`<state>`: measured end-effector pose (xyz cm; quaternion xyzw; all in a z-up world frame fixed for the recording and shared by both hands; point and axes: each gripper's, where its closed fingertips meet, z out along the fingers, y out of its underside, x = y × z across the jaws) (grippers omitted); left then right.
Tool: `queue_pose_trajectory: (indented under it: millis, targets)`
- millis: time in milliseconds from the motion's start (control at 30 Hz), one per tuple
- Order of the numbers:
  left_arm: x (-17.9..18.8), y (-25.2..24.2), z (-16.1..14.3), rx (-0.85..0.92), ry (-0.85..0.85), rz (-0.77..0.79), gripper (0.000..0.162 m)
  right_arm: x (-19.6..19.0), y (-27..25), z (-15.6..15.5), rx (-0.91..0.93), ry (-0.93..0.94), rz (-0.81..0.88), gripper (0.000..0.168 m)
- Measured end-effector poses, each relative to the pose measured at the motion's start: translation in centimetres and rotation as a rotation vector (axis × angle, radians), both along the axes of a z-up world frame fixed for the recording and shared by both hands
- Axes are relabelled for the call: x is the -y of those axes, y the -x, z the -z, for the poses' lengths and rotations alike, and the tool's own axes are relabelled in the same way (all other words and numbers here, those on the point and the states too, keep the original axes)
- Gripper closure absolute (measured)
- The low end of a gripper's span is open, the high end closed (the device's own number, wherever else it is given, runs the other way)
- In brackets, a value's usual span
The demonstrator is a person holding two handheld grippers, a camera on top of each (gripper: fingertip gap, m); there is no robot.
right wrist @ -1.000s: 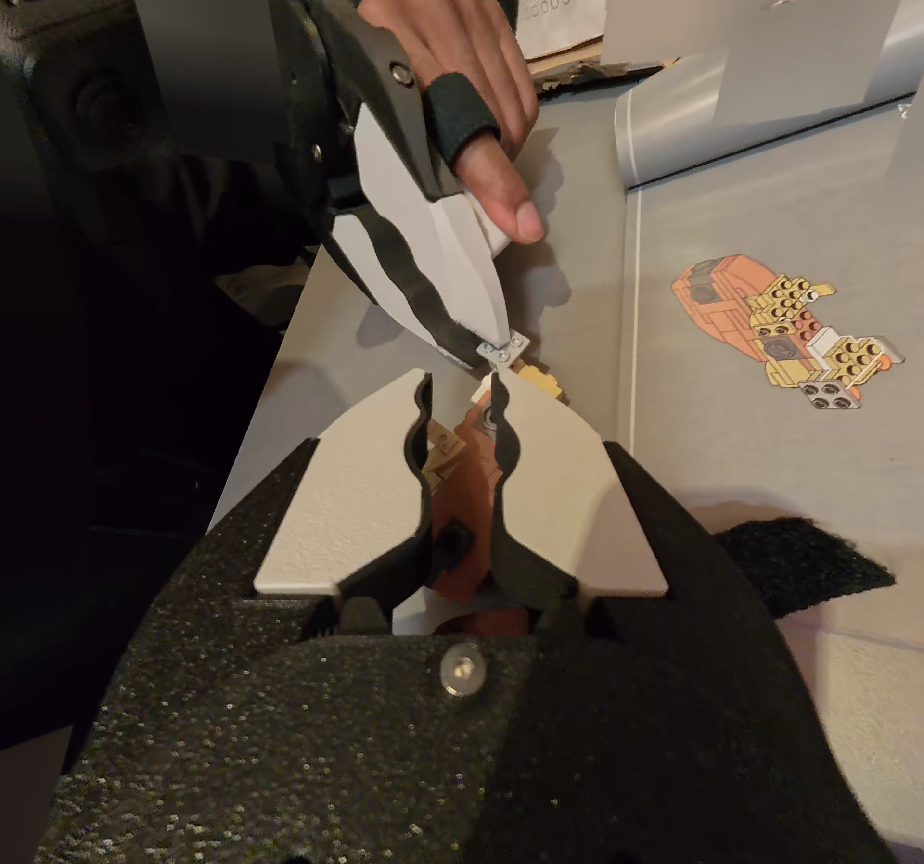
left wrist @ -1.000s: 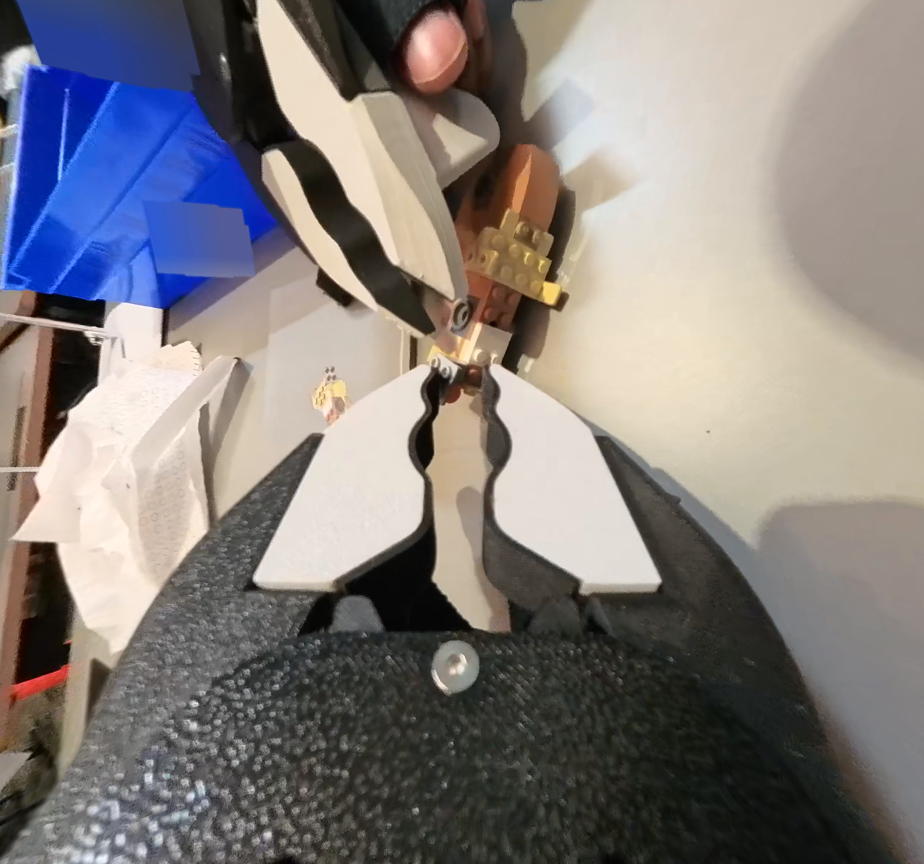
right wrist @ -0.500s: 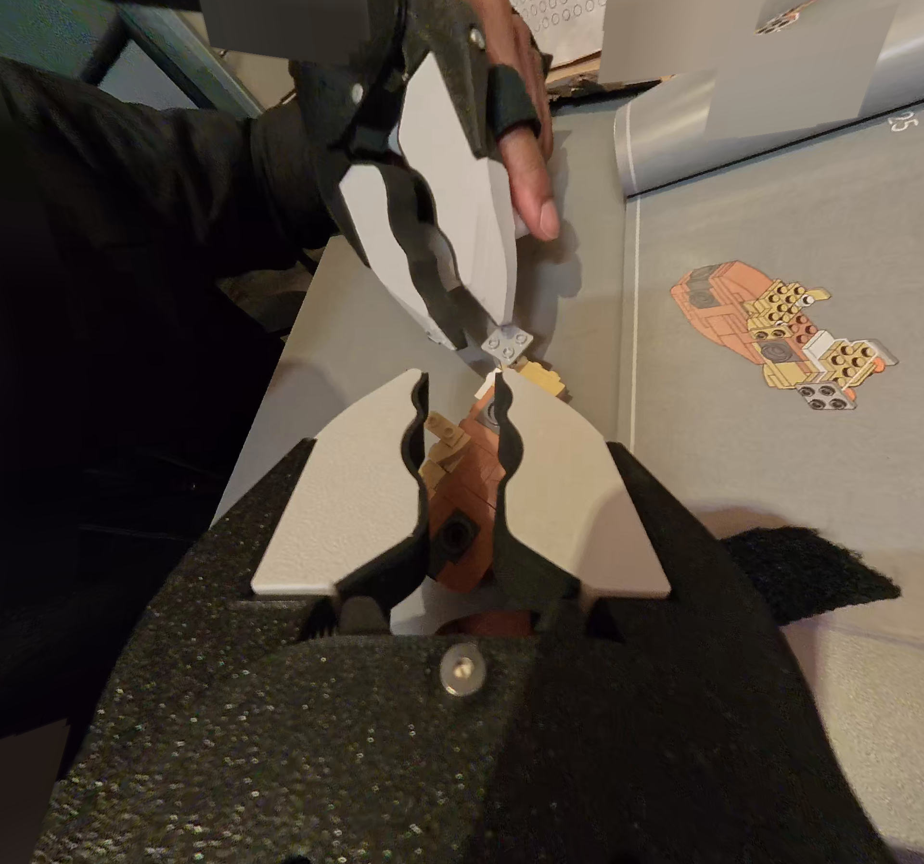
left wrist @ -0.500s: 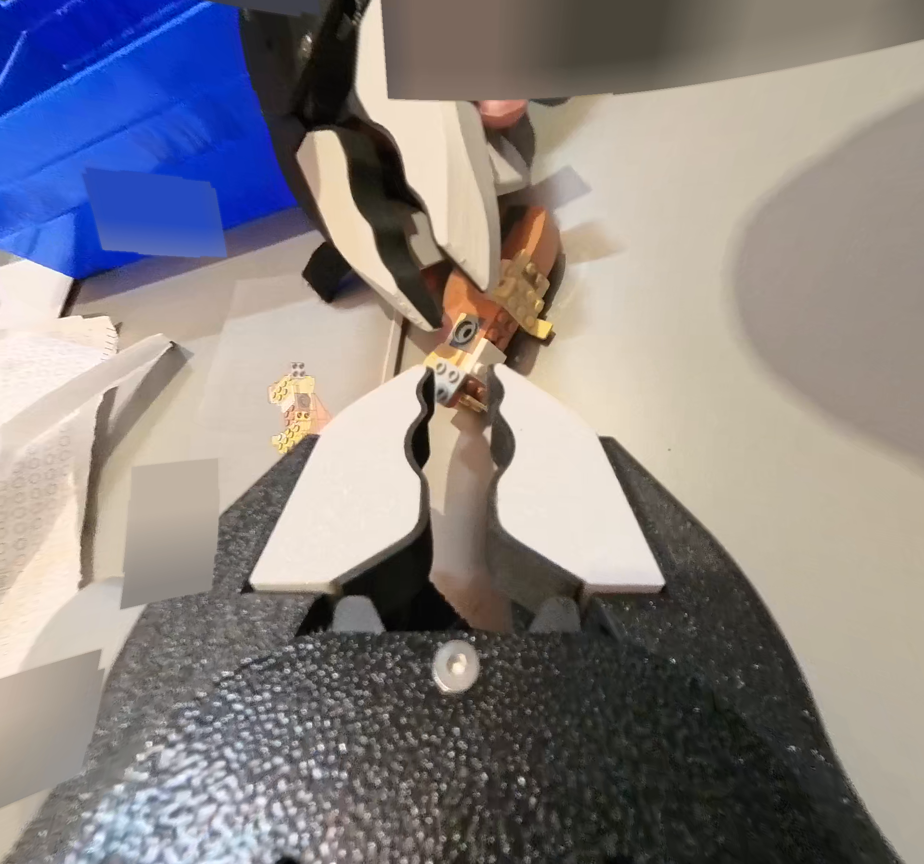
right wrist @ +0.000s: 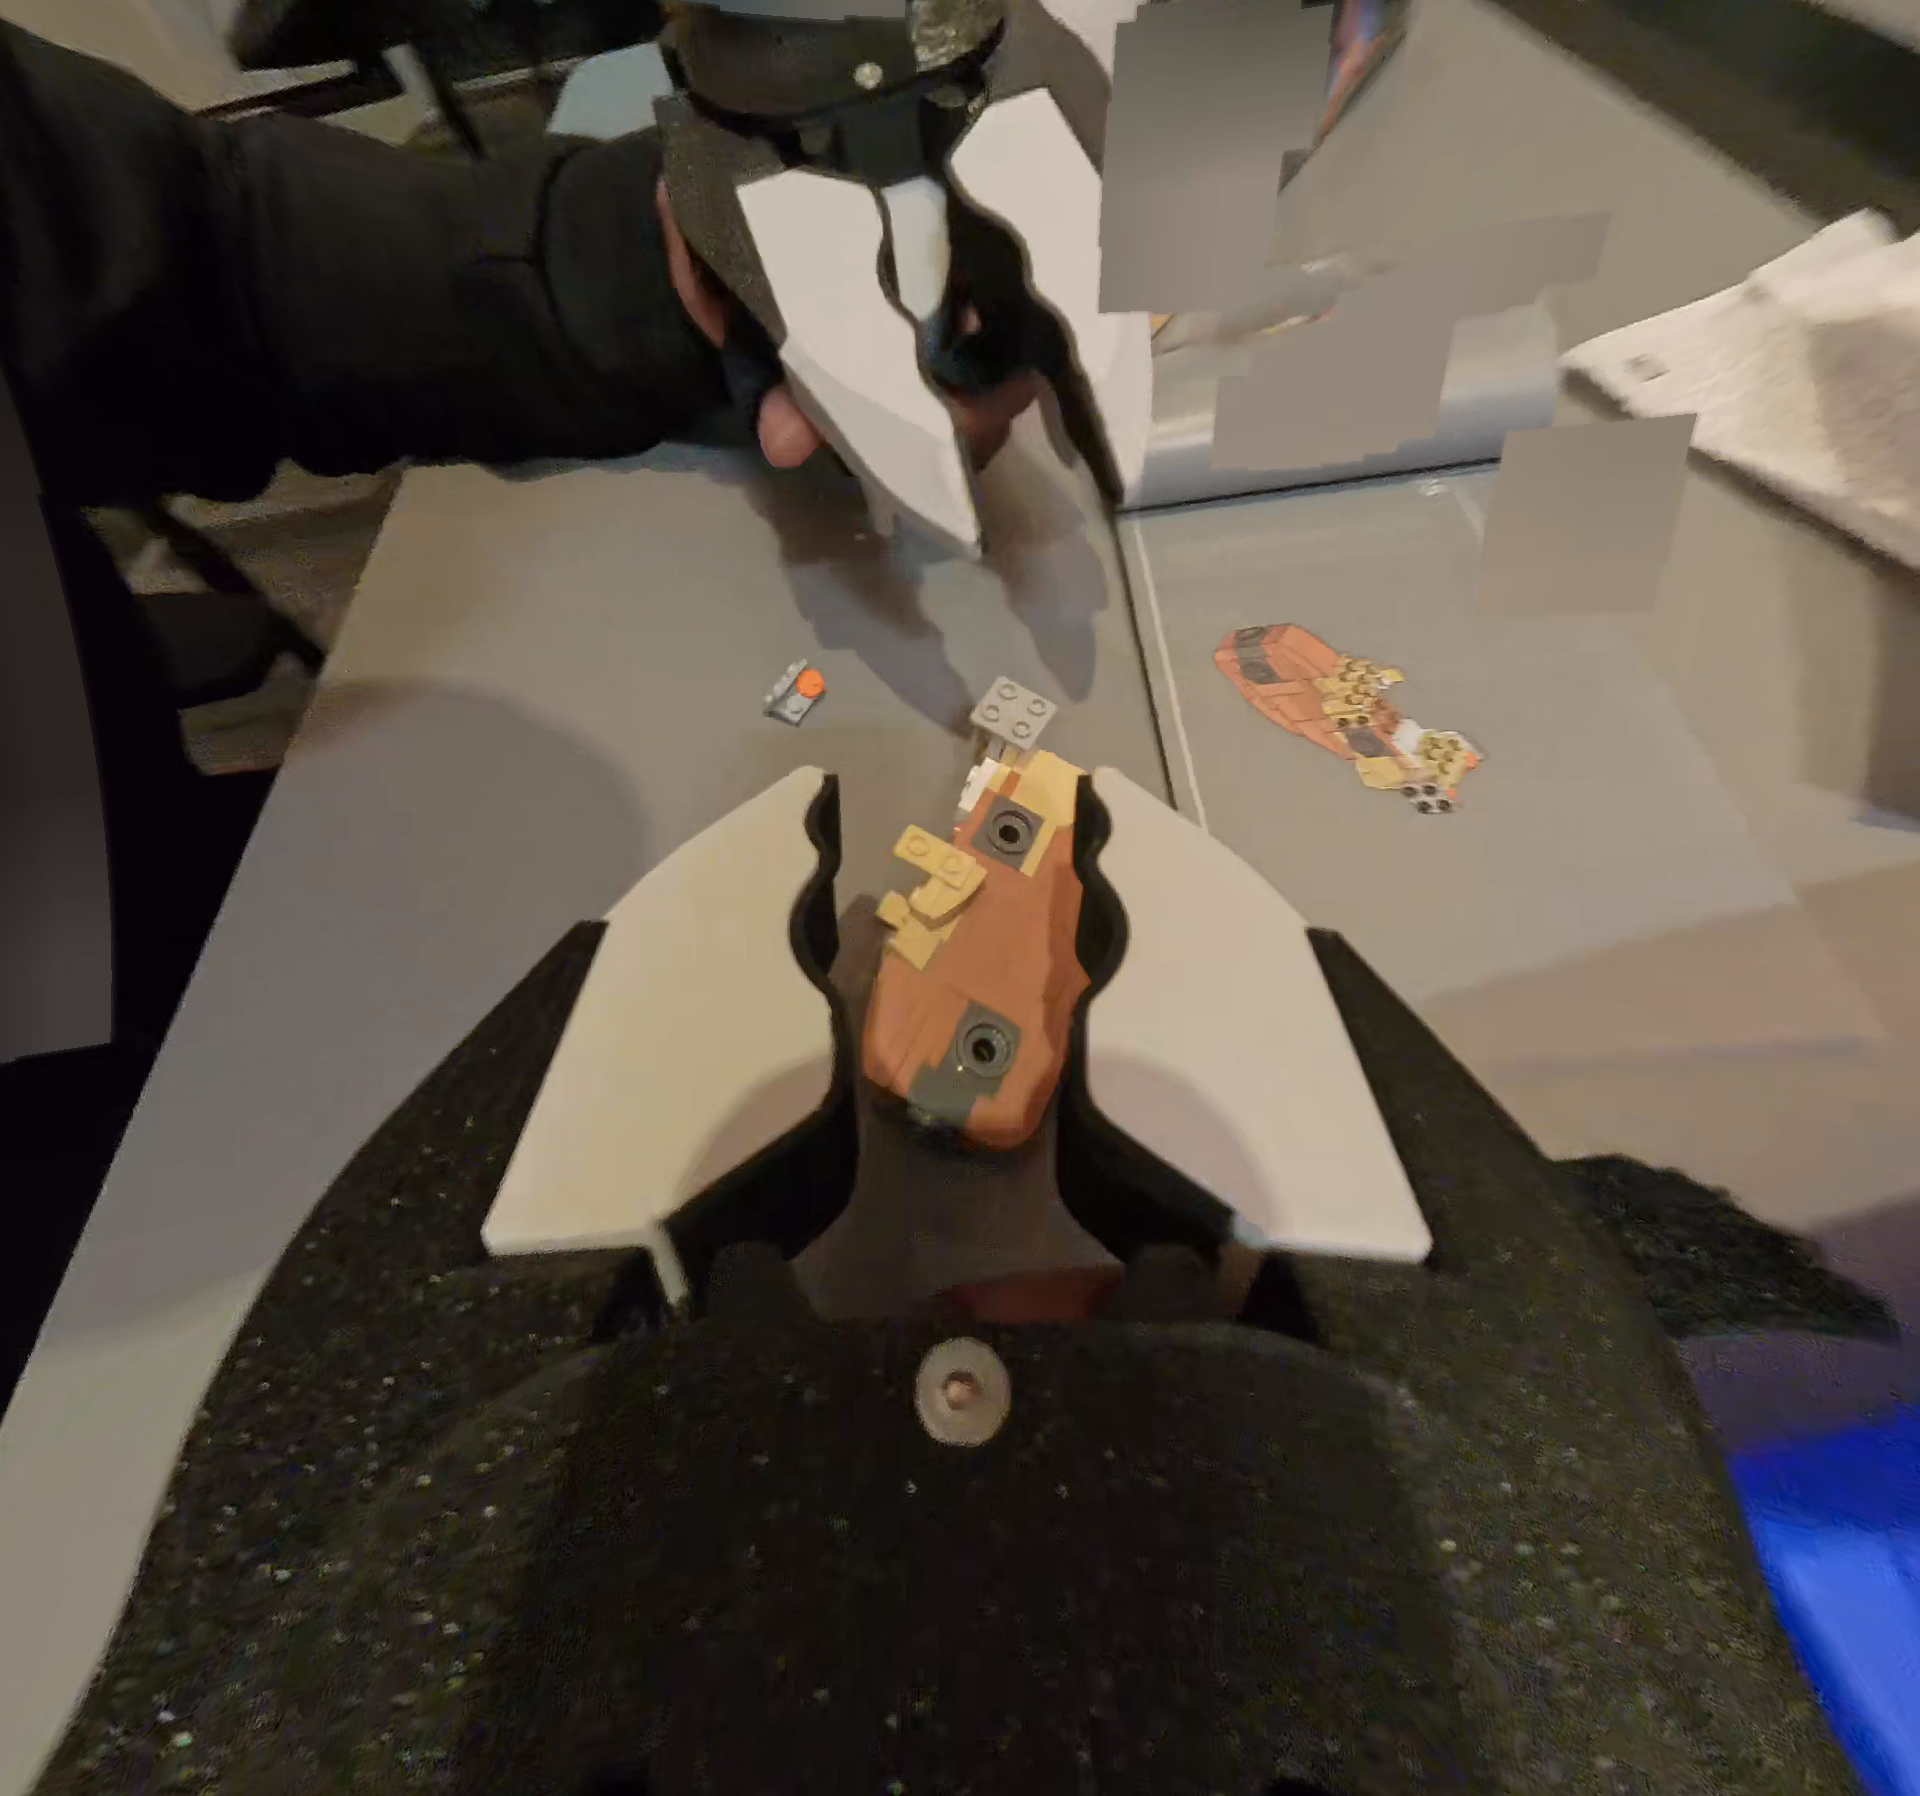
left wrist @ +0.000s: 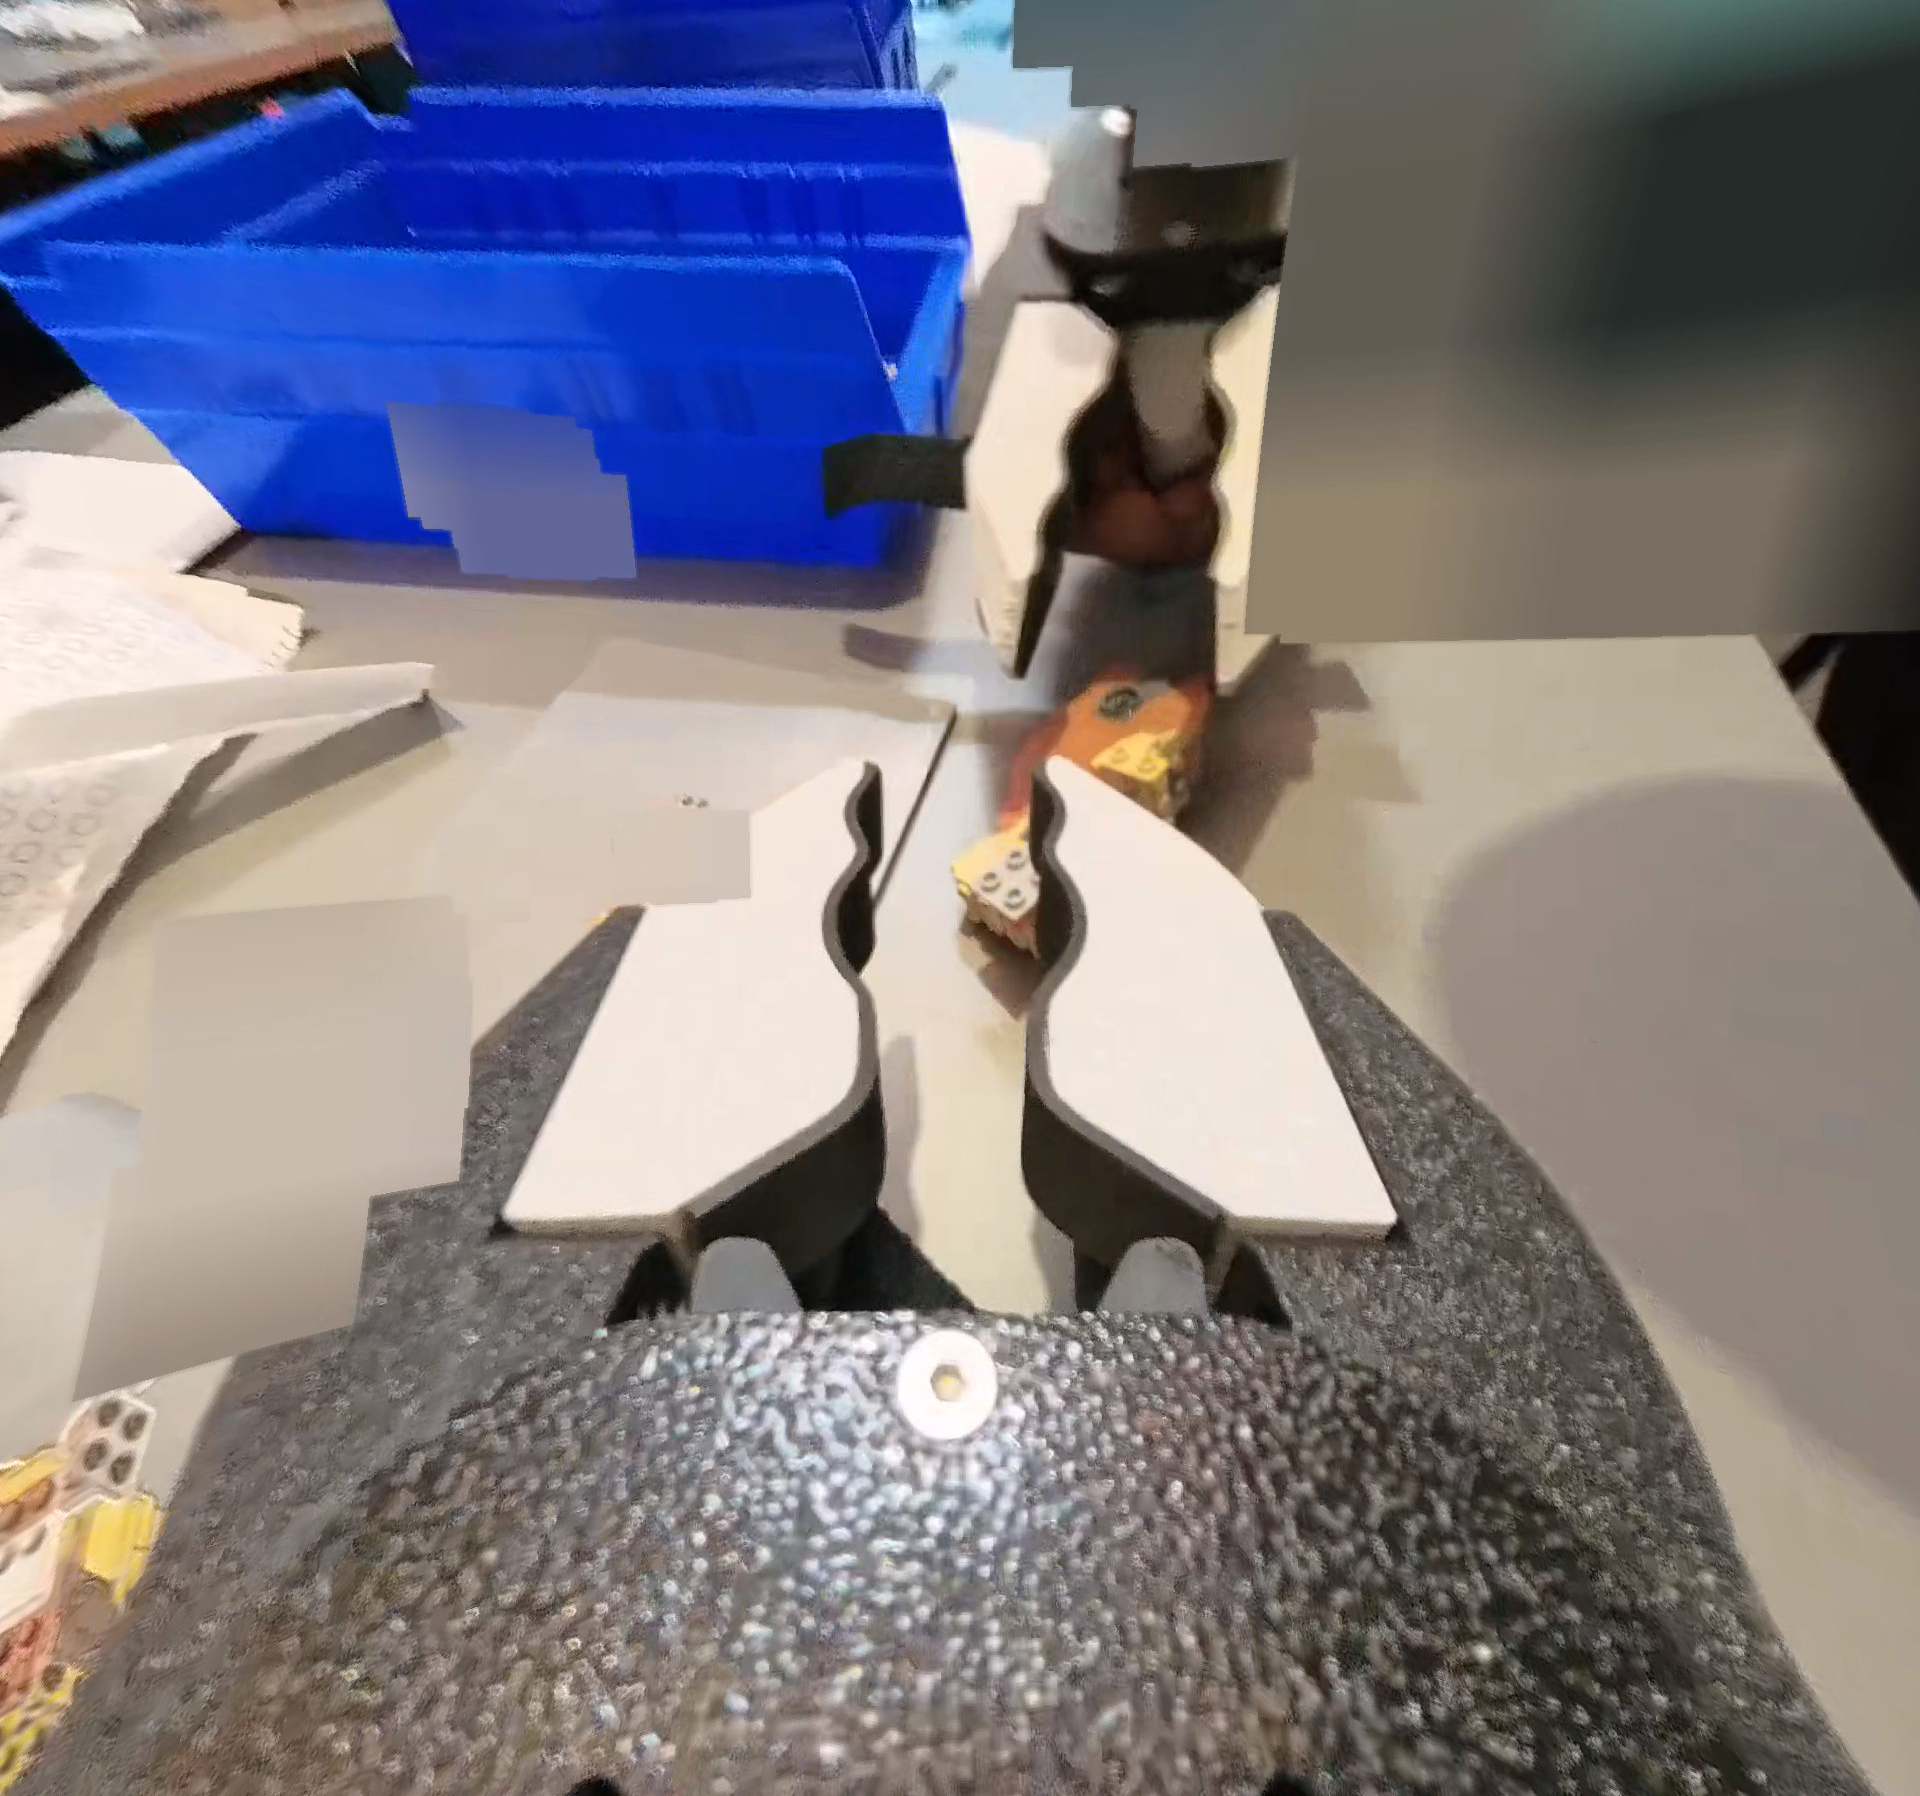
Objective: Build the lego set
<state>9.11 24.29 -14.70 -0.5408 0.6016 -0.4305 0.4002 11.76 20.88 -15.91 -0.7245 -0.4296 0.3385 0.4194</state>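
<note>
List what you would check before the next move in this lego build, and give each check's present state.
1. Left claw open and empty: ok.
2. Grey plate sitting on the front end of the model: ok. Pressed fully down: cannot tell.
3. Right claw gripping the model: not ok; its jaws stand apart, with a gap on one side.
4. Loose piece with orange stud lying free on the table: ok.
5. Instruction page in view: ok.

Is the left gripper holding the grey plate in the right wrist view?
No. The left gripper hangs empty above the table, while the grey plate sits on the front of the lego model.
</note>
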Motion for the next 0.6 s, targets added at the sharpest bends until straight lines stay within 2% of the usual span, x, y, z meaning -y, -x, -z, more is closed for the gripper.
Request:
queue_pose_trajectory:
  millis: [167,333,467,600]
  targets:
    - [-0.1,-0.2,-1.9,0.101,-0.026,-0.060,0.136,2.3,-1.2,0.3,-0.027,-0.017,0.175,0.115]
    - [0.2,-0.2,-0.2,0.012,-0.136,-0.093,0.136,3.0,-2.6,0.9,-0.011,-0.029,0.409,0.117]
    - [0.4,0.2,1.7,-0.065,-0.161,-0.104,0.136,2.6,-2.4,2.3,0.064,0.045,0.416,0.113]
    - [0.4,0.6,1.2,-0.035,-0.115,-0.136,0.136,2.2,-1.9,4.1,0.197,0.113,0.364,0.110]
